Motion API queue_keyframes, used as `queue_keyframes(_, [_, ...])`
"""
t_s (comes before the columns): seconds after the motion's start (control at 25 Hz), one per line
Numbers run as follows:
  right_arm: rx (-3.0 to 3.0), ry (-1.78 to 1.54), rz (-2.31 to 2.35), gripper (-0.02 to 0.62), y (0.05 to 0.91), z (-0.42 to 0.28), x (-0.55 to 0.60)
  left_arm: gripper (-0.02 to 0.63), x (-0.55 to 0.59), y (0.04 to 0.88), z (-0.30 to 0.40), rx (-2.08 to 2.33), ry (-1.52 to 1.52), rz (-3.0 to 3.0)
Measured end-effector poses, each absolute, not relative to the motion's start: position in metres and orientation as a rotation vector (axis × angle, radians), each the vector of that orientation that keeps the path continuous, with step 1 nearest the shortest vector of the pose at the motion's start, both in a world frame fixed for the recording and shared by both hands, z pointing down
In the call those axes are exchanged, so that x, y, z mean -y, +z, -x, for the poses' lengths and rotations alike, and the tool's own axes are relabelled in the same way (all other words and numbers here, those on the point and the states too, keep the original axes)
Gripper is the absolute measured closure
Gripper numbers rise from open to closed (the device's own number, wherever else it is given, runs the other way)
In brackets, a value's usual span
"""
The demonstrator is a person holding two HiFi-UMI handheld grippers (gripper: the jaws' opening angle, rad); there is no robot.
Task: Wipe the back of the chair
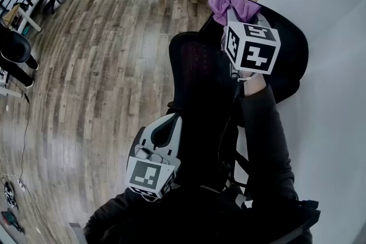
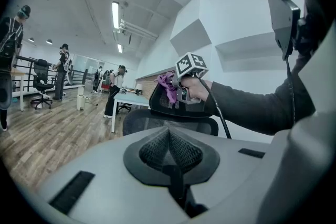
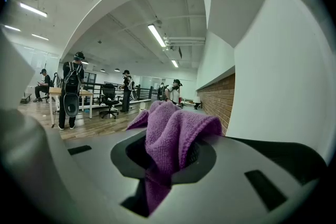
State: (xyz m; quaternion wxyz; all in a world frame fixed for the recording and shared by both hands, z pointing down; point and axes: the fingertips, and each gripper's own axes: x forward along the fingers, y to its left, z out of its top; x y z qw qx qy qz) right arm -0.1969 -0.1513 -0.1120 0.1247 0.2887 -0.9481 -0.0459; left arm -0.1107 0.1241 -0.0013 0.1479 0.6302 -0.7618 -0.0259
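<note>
A purple cloth (image 3: 173, 134) is pinched tight in the right tongs (image 3: 163, 157), w/ a big bunch sticking out in front. The cloth is held up at the top edge of the black chair (image 1: 197, 74), on the head part, & seems to be touching it; the net back lower down is not yet reached. The left tongs (image 2: 169, 148) are pressed together w/ nothing in them & are held low, near the chair's back but not on it. So the chair is not held still by anything. If the cloth is pushed hard, the chair could prob. be turned or rolled away, & the wipe would be missed. The cloth could also be snagged on the net & pulled out of the tongs if it is dragged too fast. The white wall (image 1: 326, 3) is just beside the chair, so the right tongs could be bumped on it.
</note>
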Motion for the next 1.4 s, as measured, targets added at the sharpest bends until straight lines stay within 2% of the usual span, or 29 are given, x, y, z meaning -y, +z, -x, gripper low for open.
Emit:
queue_keyframes(0.72, [2.758,-0.169,-0.756,0.529,-0.087,0.19,0.118,0.606,-0.128,0.002,0.097,2.163,-0.072,-1.85])
queue_keyframes(1.4, [2.723,-0.14,-0.799,0.529,-0.07,0.167,0.141,0.606,-0.121,0.011,0.09,2.123,-0.047,-1.896])
